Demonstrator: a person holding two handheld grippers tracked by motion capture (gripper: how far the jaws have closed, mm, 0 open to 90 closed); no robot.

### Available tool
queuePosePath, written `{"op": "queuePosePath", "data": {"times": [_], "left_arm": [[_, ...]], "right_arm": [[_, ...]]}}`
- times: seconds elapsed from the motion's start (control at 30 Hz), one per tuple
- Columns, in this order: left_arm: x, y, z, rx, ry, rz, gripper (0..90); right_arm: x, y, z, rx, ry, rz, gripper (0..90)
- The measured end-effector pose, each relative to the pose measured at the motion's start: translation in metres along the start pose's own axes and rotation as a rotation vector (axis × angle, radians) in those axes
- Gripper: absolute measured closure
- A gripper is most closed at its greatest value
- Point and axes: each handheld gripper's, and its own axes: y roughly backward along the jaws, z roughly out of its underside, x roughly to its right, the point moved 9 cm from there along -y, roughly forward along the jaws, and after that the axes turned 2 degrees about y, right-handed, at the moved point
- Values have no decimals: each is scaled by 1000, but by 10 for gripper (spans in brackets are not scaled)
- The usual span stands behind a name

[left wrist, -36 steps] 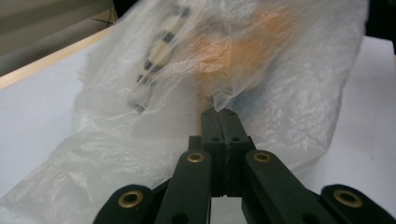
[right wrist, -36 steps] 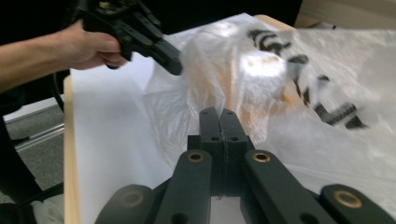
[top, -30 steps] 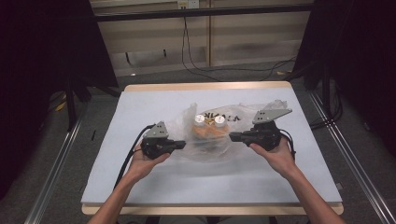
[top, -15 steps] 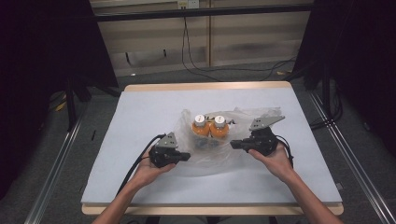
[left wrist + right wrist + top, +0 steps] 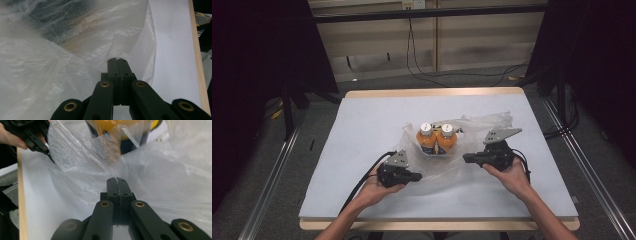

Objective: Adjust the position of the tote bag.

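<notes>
In the high view, two orange bottles [image 5: 436, 138] with white caps stand side by side near the middle of the table [image 5: 362, 125], inside a clear plastic bag [image 5: 484, 125] whose film spreads around them toward the near edge. The left tongs [image 5: 418, 176] lie at the bag's near-left side, the right tongs [image 5: 466, 158] at its right side, with the bottles between and just beyond them. Wide bare table lies toward the left, far and right edges; the near edge is close behind both hands. In the left gripper view, the left tongs [image 5: 117, 60] are clenched, their tips on a fold of the plastic bag [image 5: 75, 50], with bare table up to the wooden right-hand edge. In the right gripper view, the right tongs [image 5: 117, 179] are clenched on a thin pleat of the plastic bag [image 5: 162, 182], with the bottles [image 5: 125, 130] just beyond and the left tongs [image 5: 48, 157] gripping the film at upper left.
</notes>
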Motion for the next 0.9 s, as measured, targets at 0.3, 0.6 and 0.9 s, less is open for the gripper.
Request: {"op": "queuePosePath", "data": {"times": [0.3,0.6,0.9], "left_arm": [[-5,-10,13,-29,32,15,900],[-5,-11,13,-16,36,15,900],[-4,1,-1,56,55,20,830]], "right_arm": [[13,-18,38,-107,-18,23,900],[25,-25,54,-171,-20,60,900],[18,-13,40,-110,16,73,772]]}}
